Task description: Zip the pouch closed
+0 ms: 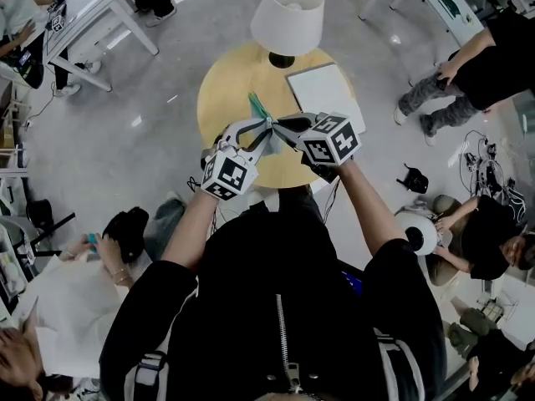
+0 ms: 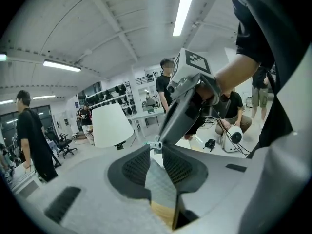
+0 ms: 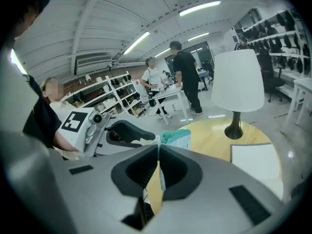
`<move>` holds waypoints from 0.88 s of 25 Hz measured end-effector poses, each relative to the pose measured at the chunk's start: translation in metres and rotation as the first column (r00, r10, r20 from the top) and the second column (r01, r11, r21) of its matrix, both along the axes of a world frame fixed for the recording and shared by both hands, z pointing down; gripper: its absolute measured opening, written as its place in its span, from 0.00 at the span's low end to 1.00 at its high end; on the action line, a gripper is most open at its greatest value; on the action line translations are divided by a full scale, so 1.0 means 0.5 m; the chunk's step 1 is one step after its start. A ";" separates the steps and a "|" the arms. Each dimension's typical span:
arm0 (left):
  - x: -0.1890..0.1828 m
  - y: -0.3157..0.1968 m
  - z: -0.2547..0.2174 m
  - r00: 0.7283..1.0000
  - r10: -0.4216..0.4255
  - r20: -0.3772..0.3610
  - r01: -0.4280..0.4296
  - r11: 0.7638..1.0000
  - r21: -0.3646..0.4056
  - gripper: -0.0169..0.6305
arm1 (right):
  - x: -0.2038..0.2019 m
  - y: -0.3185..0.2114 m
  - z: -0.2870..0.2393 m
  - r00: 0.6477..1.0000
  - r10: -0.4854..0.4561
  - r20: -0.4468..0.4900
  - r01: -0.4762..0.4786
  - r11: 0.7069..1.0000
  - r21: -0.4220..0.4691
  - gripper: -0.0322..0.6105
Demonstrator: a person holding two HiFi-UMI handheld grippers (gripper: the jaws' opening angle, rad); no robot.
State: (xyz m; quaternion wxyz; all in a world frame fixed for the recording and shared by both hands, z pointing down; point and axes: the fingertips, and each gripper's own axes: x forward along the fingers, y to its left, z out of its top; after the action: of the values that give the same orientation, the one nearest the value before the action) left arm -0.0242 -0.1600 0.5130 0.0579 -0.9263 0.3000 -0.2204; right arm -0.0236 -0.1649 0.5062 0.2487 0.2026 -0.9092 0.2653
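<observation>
A teal and white mesh pouch [image 1: 258, 109] hangs in the air over the round yellow table [image 1: 224, 90], between my two grippers. My left gripper [image 1: 260, 133] comes at it from the left. In the left gripper view grey mesh fabric [image 2: 161, 184] fills the space between its pads, which press on it. My right gripper [image 1: 281, 126] meets it from the right and is shut on a thin white strip [image 3: 159, 172] by the small metal zipper pull [image 2: 156, 144]. The right gripper view shows the pouch's teal top [image 3: 176, 137] just past its jaws.
A white-shaded lamp [image 1: 287, 15] stands at the table's far edge, with a white pad [image 1: 324, 92] to its right. People sit and crouch on the floor at left [image 1: 117, 241] and right [image 1: 476, 241]. White tables stand at the far corners.
</observation>
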 end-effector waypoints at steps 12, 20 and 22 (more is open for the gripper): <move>0.001 0.007 -0.013 0.999 -0.020 -0.037 0.020 1.000 -0.002 0.05 | 0.008 0.025 0.006 1.000 -0.027 -0.015 0.027 1.000 -0.001 0.08; -0.006 0.005 -0.006 0.999 -0.018 -0.051 0.016 0.999 -0.034 0.04 | 0.001 0.029 0.010 0.999 -0.038 -0.018 0.038 0.999 0.000 0.08; -0.010 0.004 -0.006 0.998 -0.018 -0.052 0.016 0.999 -0.043 0.04 | -0.003 0.030 0.010 0.999 -0.037 -0.017 0.037 0.999 0.006 0.08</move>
State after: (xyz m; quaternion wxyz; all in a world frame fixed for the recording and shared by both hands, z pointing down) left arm -0.0294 -0.1578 0.5101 0.0285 -0.9302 0.3044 -0.2029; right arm -0.0250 -0.1500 0.5110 0.2608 0.1888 -0.9115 0.2558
